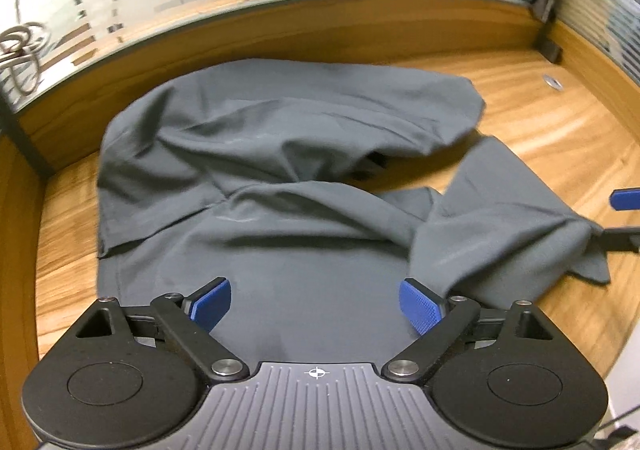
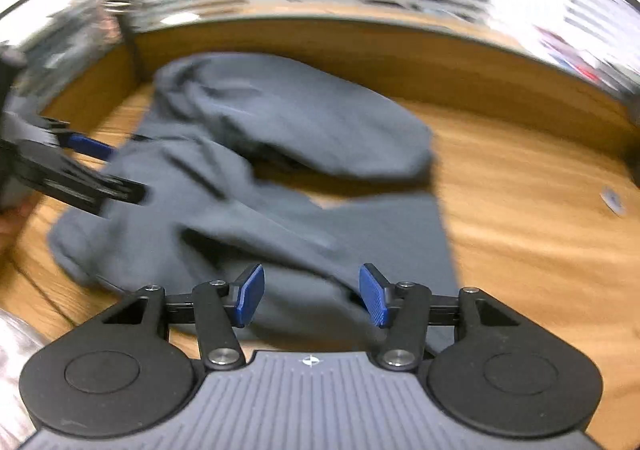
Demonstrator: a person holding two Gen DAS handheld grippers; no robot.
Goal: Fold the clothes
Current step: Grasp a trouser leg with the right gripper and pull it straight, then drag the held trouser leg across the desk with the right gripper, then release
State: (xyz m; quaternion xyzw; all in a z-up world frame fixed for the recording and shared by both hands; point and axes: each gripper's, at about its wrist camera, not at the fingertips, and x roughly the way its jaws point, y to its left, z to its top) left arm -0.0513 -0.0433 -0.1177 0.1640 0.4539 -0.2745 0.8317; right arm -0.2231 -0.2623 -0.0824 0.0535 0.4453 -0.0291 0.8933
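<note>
Jaws of the left gripper (image 1: 315,306) stand wide apart, released, its ribbed blue pads (image 1: 420,308) hanging over a flat stretch of the grey garment (image 1: 280,154) with nothing pinched. The right gripper (image 2: 312,296) is parted too, pads clear of the cloth beneath them, holding nothing. The garment lies crumpled on the wooden table (image 1: 540,122), one rounded fold humped toward the far wall, another lobe trailing sideways. The left wrist view is sharp and shows soft creases and a stitched hem, plus a small metal washer (image 1: 553,82) on bare wood. The right wrist view is blurred, but alone shows the left gripper's dark linkage from the side, over the garment's edge.
</note>
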